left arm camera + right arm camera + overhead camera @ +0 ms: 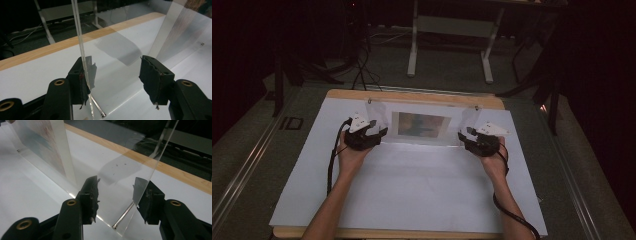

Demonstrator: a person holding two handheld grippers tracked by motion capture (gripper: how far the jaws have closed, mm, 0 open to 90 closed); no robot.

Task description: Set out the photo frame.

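Scene: you are standing a clear acrylic picture frame (421,126) upright on the white table (412,190), toward its far edge, with a wooden strip (412,96) running behind it.
Frame position: it is sitting centred left to right, the printed picture (420,124) facing you, and clear end panels are sticking out at the left and right.
Left tongs (373,131): you are holding them at the frame's left end panel (80,45); jaws are standing wide, and the panel's edge is lying against the left pad (81,80) while the right pad (152,75) is standing well clear, so nothing is being squeezed.
Right tongs (467,136): you are holding them at the right end panel (140,165); jaws are also wide, the sheet is passing between them close to the right pad (147,197), and I cannot tell if it is touching.
Hardware: a small metal pin is lying at the base of each panel, seen in the left gripper view (98,107) and the right gripper view (123,216).
Why held so: by my reading you are bracketing both ends to steady the frame, keeping it from tipping without clamping the thin plastic.
Hands: both are resting low on the table, near side of the frame, wrists level.
Risk: acrylic is looking slick and thin, so an uneven push at one end is likely to twist it.
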